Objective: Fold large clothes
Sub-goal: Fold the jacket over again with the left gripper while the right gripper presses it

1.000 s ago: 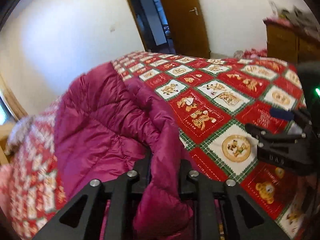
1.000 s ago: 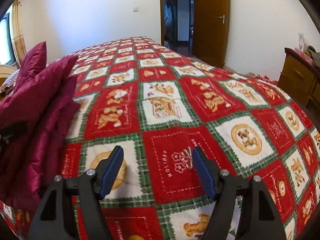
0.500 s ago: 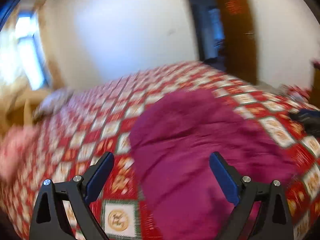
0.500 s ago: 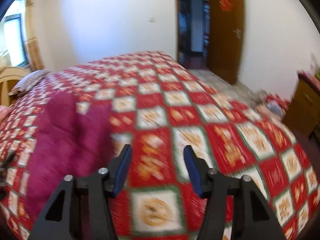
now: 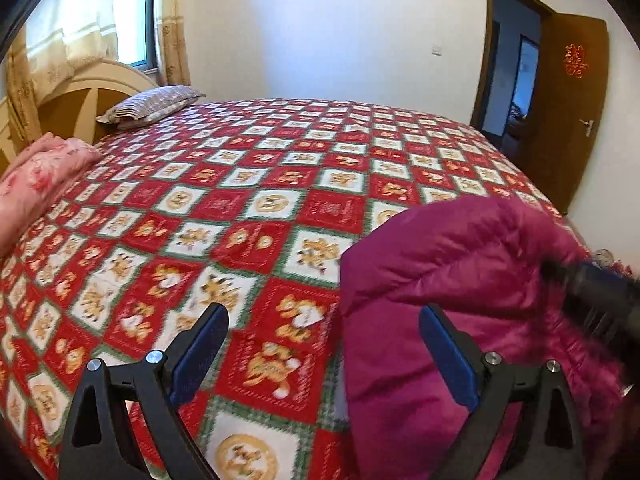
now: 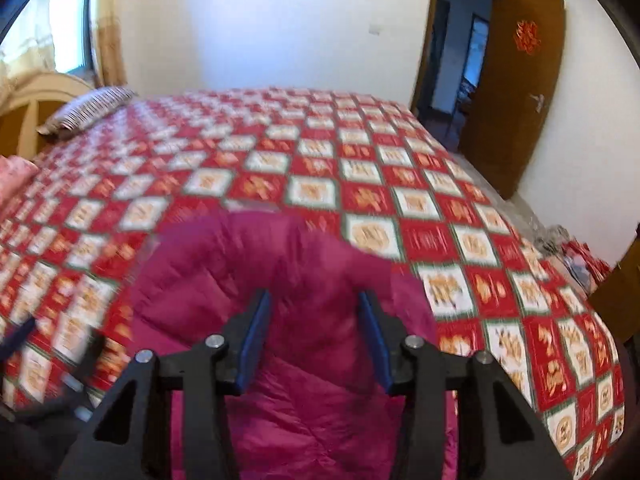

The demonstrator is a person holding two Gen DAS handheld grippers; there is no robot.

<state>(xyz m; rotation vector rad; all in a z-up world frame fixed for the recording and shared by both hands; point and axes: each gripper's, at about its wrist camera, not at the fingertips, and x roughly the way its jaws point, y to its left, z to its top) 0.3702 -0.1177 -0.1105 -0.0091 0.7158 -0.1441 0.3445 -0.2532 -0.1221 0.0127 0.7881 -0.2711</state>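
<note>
Right now, near to far:
My right gripper [image 6: 314, 340]: jaws part-way apart and just been closing; the jacket [image 6: 276, 312] lies between and under them, but I cannot tell whether the pads press it.
My left gripper [image 5: 324, 352]: jaws wide and gripping nothing; one pad hangs over the bedspread [image 5: 240, 208], the other over the jacket's edge.
Jacket: a magenta puffy heap at the bed's near edge, running away from me toward the middle.
Nearer hand: the right, centred on it; the left sits off its left side.
Far end: striped pillow [image 5: 152, 106] by the headboard.
</note>
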